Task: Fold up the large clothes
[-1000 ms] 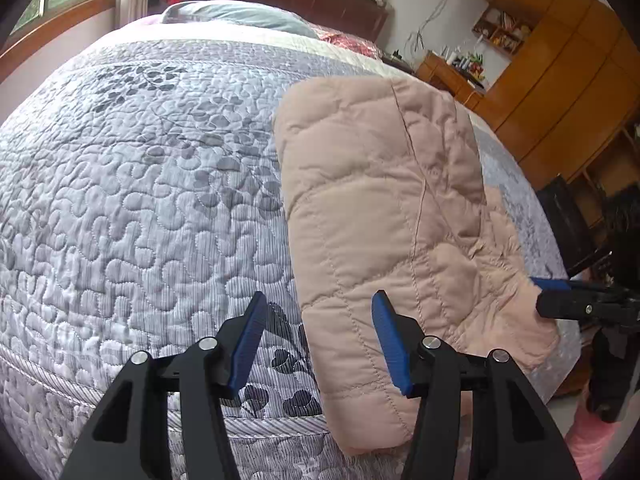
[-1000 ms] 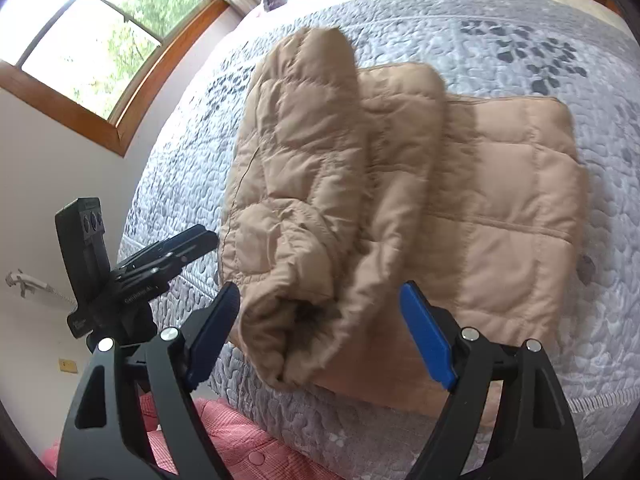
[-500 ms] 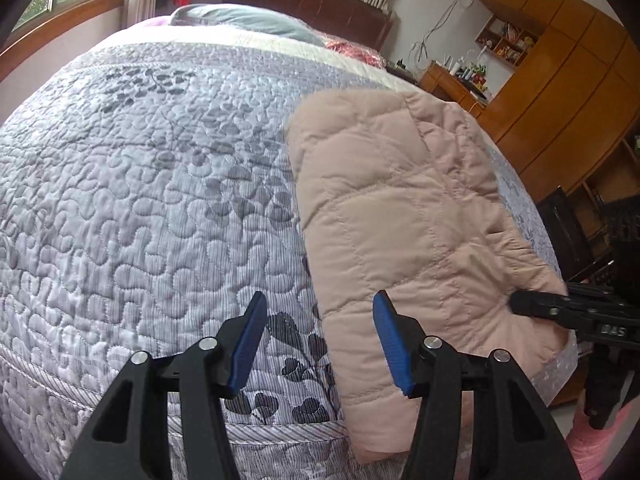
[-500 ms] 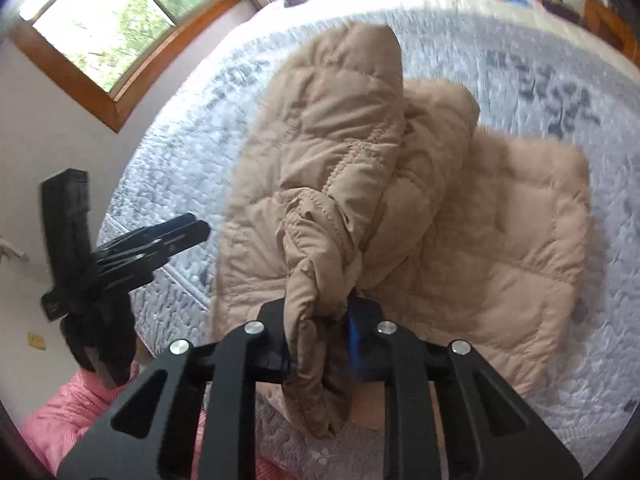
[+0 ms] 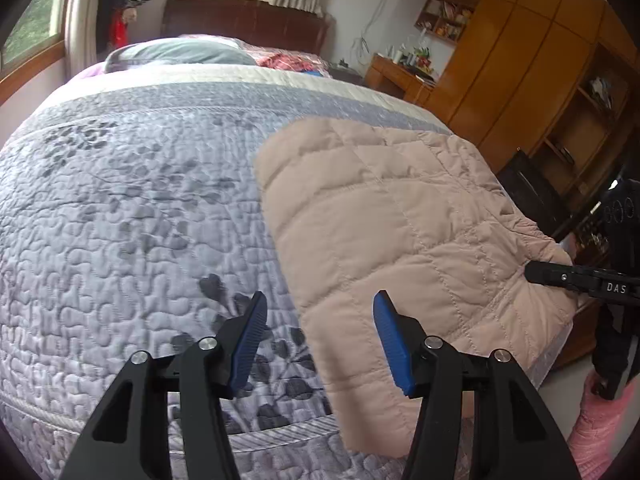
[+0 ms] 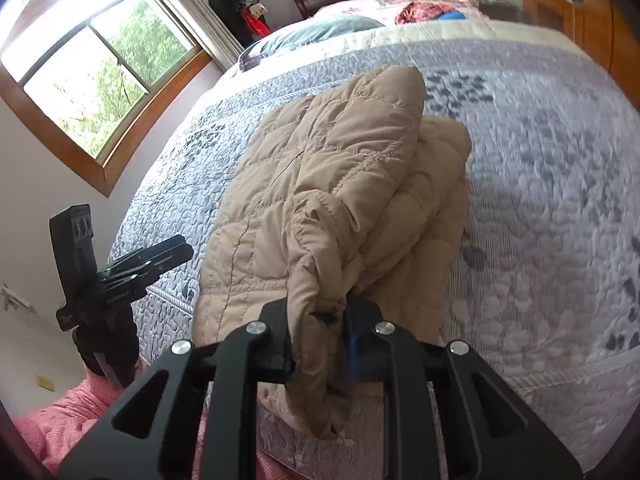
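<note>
A beige quilted padded jacket (image 5: 384, 220) lies folded on the bed, near its front right corner. My left gripper (image 5: 318, 320) is open and empty, just above the jacket's near left edge. My right gripper (image 6: 318, 320) is shut on a bunched sleeve end of the jacket (image 6: 320, 208) at the bed's edge; it also shows in the left wrist view (image 5: 536, 270) pressed against the jacket's right side. The left gripper shows in the right wrist view (image 6: 176, 250), open to the left of the jacket.
The bed has a grey quilted bedspread (image 5: 120, 200) with a leaf pattern. Pillows (image 5: 180, 54) and a dark headboard lie at the far end. Wooden wardrobes (image 5: 520, 60) stand on the right, a window (image 6: 100, 72) on the left.
My right gripper closed on the jacket's sleeve end and has lifted it slightly. The sleeve that stuck out at the right is now folded in. My left gripper stayed open and rose a little.
</note>
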Demonstrator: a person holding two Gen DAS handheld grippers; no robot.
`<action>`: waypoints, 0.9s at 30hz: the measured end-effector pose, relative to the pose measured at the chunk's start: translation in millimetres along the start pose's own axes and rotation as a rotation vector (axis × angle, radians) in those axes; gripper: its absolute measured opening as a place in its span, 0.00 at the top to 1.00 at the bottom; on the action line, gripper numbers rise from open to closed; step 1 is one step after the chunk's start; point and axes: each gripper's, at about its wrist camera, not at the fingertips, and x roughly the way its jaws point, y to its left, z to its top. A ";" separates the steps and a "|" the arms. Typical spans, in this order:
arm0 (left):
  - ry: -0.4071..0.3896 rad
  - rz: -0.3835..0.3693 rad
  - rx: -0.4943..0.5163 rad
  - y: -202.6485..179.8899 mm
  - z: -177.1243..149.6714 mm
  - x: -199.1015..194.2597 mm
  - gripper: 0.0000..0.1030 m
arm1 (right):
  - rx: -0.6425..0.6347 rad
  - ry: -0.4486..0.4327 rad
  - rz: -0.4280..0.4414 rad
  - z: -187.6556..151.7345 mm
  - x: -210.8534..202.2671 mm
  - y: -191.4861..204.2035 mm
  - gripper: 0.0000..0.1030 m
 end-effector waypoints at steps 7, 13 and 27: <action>0.031 0.036 0.044 -16.3 -7.5 19.2 0.44 | 0.067 0.033 0.038 -20.2 32.2 -30.6 0.82; 0.067 0.038 0.055 -18.7 -13.0 31.9 0.44 | 0.138 0.044 0.073 -45.2 65.7 -61.4 0.79; 0.076 0.039 0.048 -13.2 -22.6 53.7 0.41 | 0.150 0.008 0.041 -59.6 72.5 -58.1 0.78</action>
